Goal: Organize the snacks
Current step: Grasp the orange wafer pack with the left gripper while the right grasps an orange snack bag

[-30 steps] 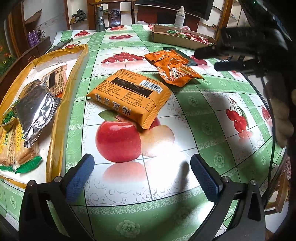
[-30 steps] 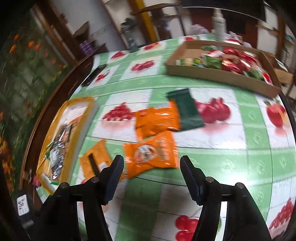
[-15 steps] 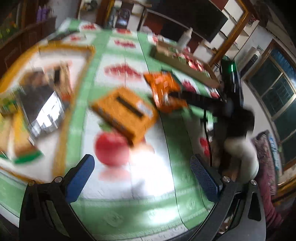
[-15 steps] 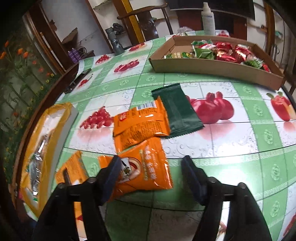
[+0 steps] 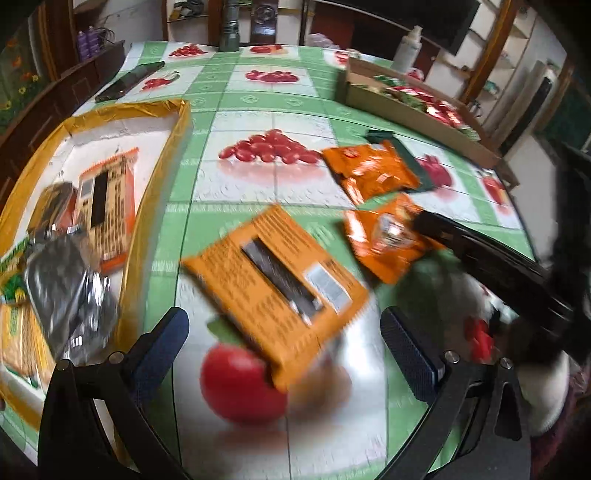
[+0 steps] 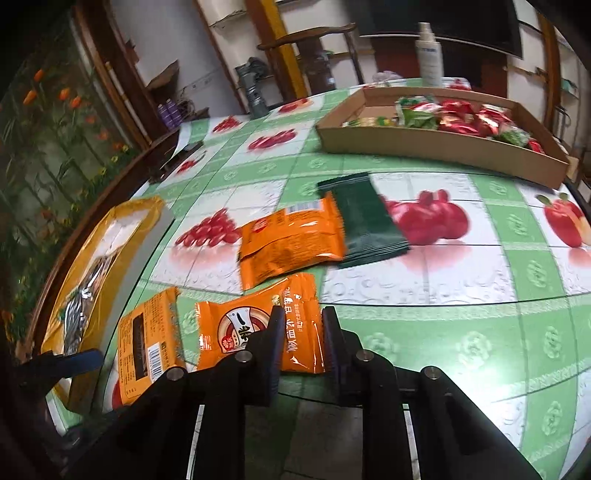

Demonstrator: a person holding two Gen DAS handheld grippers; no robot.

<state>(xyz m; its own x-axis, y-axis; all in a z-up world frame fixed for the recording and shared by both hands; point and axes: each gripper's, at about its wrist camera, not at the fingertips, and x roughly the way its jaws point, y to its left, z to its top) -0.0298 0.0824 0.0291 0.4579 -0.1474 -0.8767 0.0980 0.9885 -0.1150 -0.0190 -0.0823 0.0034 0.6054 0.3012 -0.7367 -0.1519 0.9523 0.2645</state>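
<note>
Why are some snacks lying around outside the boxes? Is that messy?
A bit messy. Four packets lie loose on the tablecloth, between the gold tray and the cardboard box. One orange packet overlaps the dark green packet. Nothing looks torn or spilled.

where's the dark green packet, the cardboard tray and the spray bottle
dark green packet (image 6: 364, 218): right wrist view, middle of its face
cardboard tray (image 6: 436, 146): right wrist view, near side wall
spray bottle (image 6: 429, 59): right wrist view, its body

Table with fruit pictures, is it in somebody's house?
Probably yes, a home dining room: a fruit-print tablecloth, a wooden chair behind the table, and shelves on the wall.
</note>
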